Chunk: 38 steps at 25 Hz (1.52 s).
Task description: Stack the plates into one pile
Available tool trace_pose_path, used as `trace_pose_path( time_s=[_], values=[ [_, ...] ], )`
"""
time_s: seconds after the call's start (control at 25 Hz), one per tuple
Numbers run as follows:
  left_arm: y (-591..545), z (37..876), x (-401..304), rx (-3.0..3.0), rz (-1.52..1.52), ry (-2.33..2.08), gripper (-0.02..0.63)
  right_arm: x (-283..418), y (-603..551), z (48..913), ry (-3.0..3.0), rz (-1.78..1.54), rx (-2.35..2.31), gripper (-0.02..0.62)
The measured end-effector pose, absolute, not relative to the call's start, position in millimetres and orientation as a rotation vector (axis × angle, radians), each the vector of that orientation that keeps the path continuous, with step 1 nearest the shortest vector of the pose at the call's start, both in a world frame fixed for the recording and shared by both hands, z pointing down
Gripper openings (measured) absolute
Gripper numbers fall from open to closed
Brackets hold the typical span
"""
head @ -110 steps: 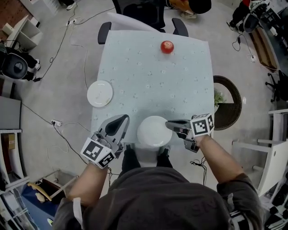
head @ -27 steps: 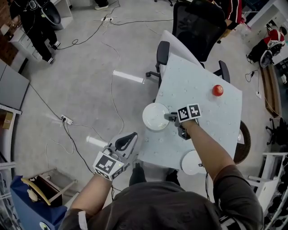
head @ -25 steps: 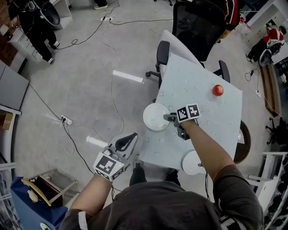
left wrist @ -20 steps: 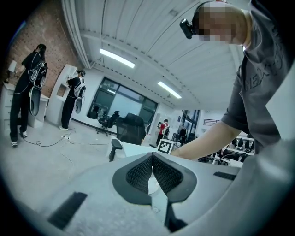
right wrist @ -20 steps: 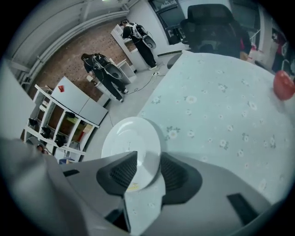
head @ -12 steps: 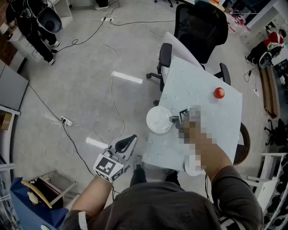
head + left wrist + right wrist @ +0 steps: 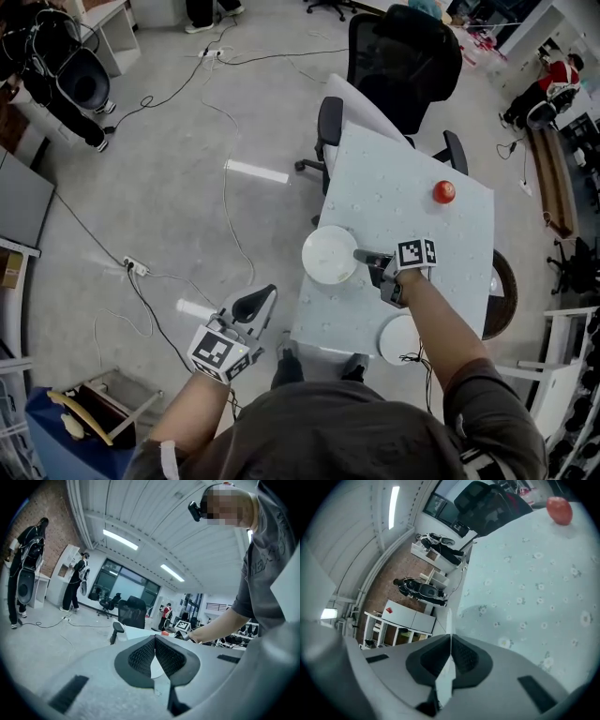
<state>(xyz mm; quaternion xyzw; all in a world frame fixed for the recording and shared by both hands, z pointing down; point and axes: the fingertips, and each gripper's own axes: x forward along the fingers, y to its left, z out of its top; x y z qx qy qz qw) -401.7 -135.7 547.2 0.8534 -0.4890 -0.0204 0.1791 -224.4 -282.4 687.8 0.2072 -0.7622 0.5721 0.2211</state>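
A white plate [image 7: 330, 254] sits at the left edge of the pale flowered table [image 7: 412, 216]. My right gripper [image 7: 361, 255] is shut on its right rim. In the right gripper view the plate [image 7: 449, 620] shows edge-on as a thin white line pinched between the pads of that gripper [image 7: 451, 637], and it casts a shadow on the cloth. A second white plate [image 7: 401, 337] lies near the table's front edge, under my right forearm. My left gripper [image 7: 265, 292] hangs over the floor, left of the table, shut with nothing in it [image 7: 155, 640].
A red apple [image 7: 443, 192] lies at the table's far right, also visible in the right gripper view [image 7: 559, 509]. A black office chair [image 7: 398, 56] stands behind the table. A dark round basket [image 7: 503, 298] is at the table's right side. Cables run across the floor.
The right gripper has stayed at the plate's right rim and rolled a little. The left gripper has hardly moved. The head view has shifted slightly.
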Motion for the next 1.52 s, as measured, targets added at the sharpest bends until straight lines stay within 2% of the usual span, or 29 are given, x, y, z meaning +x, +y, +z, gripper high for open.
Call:
trace_pose_path(
  time_s=[0.24,0.72,1.12,1.4,1.52],
  values=[
    [-142.4,532.0,-367.4,2.476,-0.054,-1.318,0.006,-183.5,-272.5,646.9,-2.223,1.633,0.597,0.003],
    [-150.3,513.5,-231.0,2.601,-0.024,-1.118,0.006,-27.0,-208.4,597.3,-2.278,1.626,0.67,0.003],
    [-130.6,512.3,-131.8,2.621,0.029,-1.058,0.006,42.8,-119.4,645.2,-2.163,1.688,0.549,0.003],
    [-117.3,519.7,-94.7,2.618,0.073,-1.032,0.006,73.5,-99.9,697.9,-2.067,1.668,0.609,0.003],
    [-115.0,523.2,-87.0,2.613,0.09,-1.025,0.006,81.2,-99.2,719.1,-2.03,1.563,0.694,0.017]
  ],
)
